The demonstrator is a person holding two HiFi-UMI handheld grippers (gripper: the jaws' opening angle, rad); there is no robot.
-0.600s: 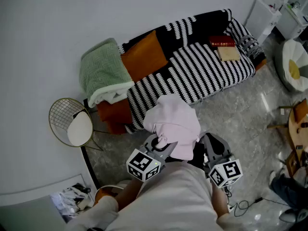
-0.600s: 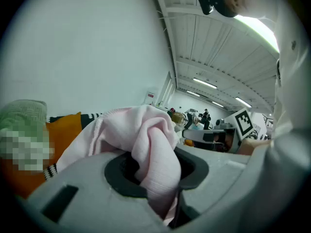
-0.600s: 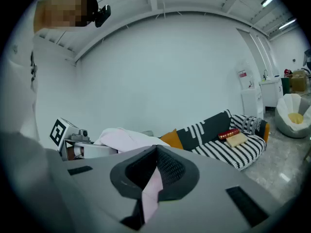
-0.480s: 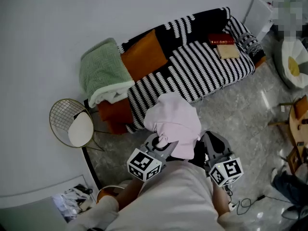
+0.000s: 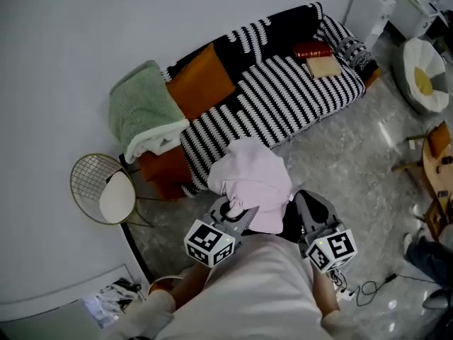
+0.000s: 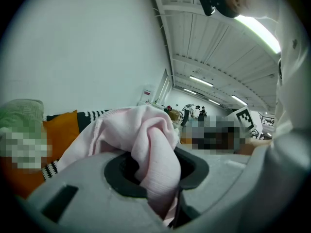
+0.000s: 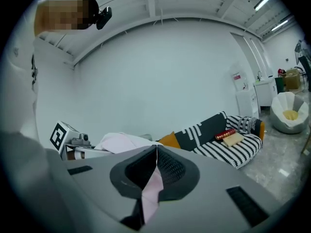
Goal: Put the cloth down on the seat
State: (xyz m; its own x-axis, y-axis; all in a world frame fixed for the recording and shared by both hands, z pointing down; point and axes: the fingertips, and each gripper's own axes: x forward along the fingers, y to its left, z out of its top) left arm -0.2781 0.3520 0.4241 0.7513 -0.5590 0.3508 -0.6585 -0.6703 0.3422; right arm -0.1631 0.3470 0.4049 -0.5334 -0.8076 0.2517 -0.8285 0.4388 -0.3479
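Observation:
A pale pink cloth (image 5: 251,183) is bunched up in the air between my two grippers, over the floor in front of the sofa. My left gripper (image 5: 237,212) is shut on a thick fold of the cloth (image 6: 155,164). My right gripper (image 5: 296,211) is shut on a thin edge of the cloth (image 7: 153,188). The sofa seat (image 5: 283,98), under a black-and-white striped cover, lies beyond the cloth towards the wall. The cloth hides most of both sets of jaws in the head view.
On the sofa lie an orange cushion (image 5: 202,80), a green blanket (image 5: 138,115) over the left arm, and two books (image 5: 316,57) at the right end. A round wire side table (image 5: 99,190) stands left of the sofa. A white beanbag (image 5: 423,83) sits far right.
The head view has shifted a little, so the sofa sits slightly higher and to the left. Both grippers still hold the cloth in the same place.

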